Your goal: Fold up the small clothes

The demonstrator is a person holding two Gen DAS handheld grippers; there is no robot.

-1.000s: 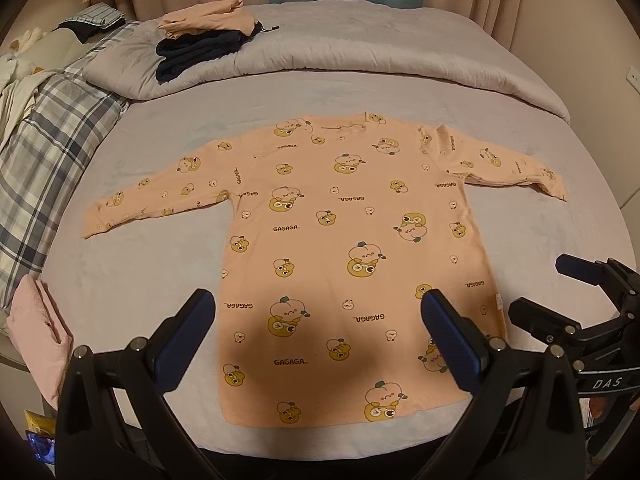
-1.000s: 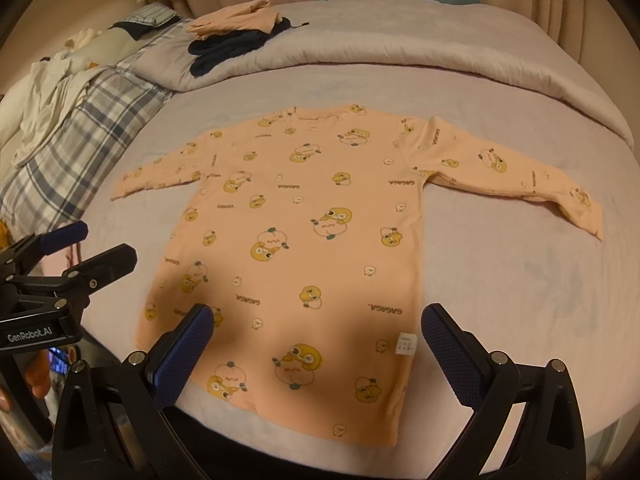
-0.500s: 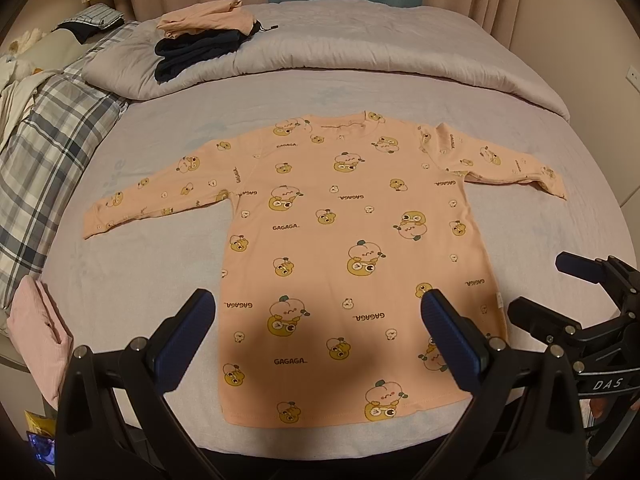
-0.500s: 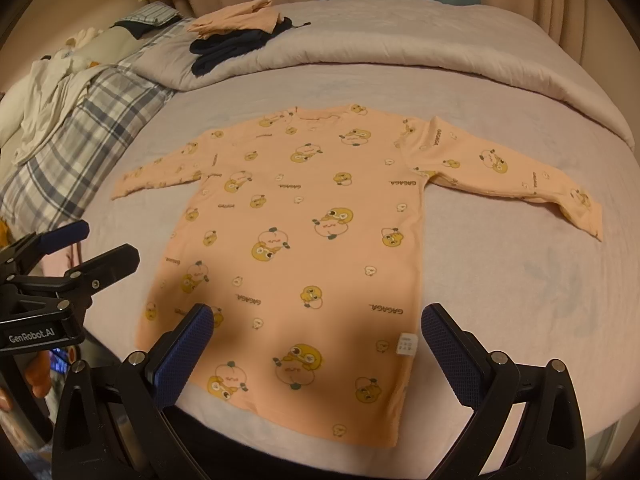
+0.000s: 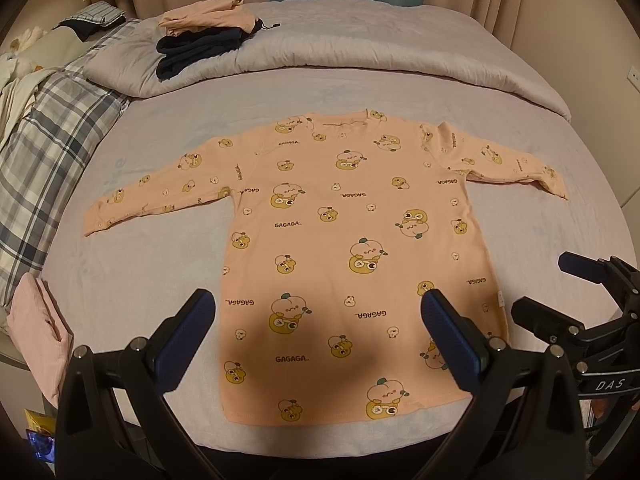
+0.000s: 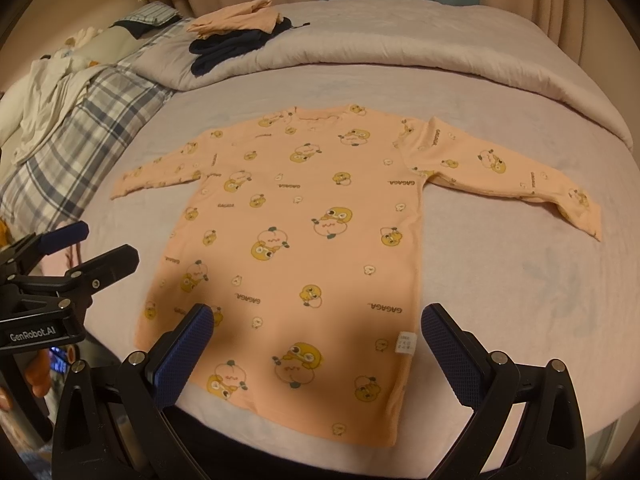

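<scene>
A small peach long-sleeved shirt (image 5: pixel 352 248) (image 6: pixel 304 232) with yellow cartoon prints lies flat on the grey bed, both sleeves spread out sideways and its hem toward me. My left gripper (image 5: pixel 318 316) hovers open above the hem's left half, nothing between its blue pads. Over the hem's right half my right gripper (image 6: pixel 318 320) is open too. The right gripper (image 5: pixel 560 292) also shows at the right edge of the left wrist view, and the left gripper (image 6: pixel 96 244) shows at the left edge of the right wrist view.
Folded peach and navy clothes (image 5: pixel 204 36) sit on a rolled grey duvet (image 5: pixel 380 52) at the bed's far side. A plaid blanket (image 5: pixel 44 152) and pale cloths lie left. A pink folded cloth (image 5: pixel 36 328) rests at the near-left bed edge. Curtains hang behind.
</scene>
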